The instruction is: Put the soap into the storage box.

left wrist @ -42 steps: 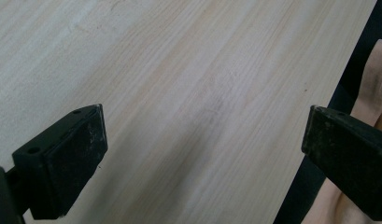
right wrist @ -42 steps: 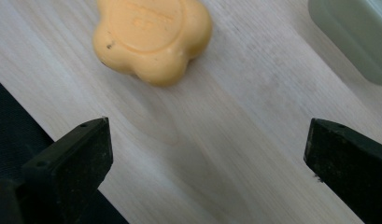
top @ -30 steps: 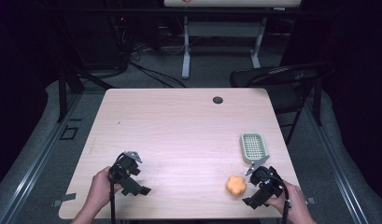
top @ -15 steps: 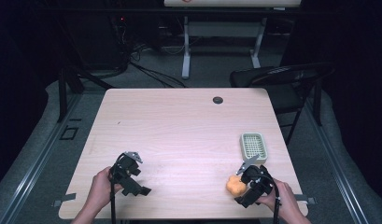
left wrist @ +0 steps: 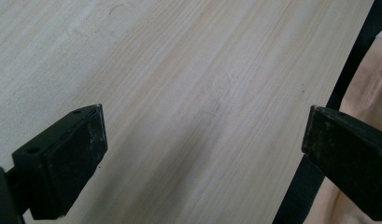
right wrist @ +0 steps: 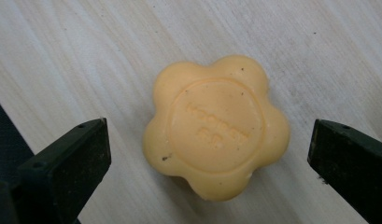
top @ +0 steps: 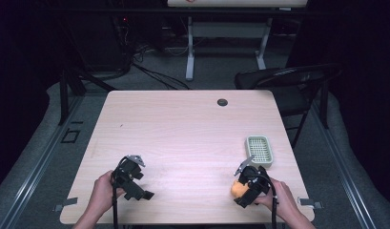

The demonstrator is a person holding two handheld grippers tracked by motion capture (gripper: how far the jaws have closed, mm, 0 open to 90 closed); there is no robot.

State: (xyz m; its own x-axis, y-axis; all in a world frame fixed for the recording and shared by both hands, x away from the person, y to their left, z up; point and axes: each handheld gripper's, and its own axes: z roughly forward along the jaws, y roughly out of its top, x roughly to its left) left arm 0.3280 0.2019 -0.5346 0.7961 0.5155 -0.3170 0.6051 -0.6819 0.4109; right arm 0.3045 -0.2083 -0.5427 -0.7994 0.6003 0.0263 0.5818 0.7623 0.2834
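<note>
An orange flower-shaped soap bar (right wrist: 216, 126) lies flat on the pale wooden table (top: 183, 138) near its front right corner. In the high view the soap (top: 237, 189) peeks out at the left of my right gripper (top: 247, 188), which hovers right over it. The right gripper (right wrist: 209, 154) is open, its jaws wide on either side of the soap without touching it. A pale green soap dish (top: 259, 150) sits just beyond. My left gripper (top: 135, 183) rests at the front left, open over bare wood (left wrist: 179, 93).
A small black round grommet (top: 222, 102) is set in the table near the far edge. A dark folding chair (top: 288, 81) stands off the far right corner. The table's front edge (left wrist: 338, 93) lies close under the left gripper.
My right gripper has moved left and slightly forward, from beside the soap to directly over it, now covering most of it in the high view. The left gripper has stayed put.
</note>
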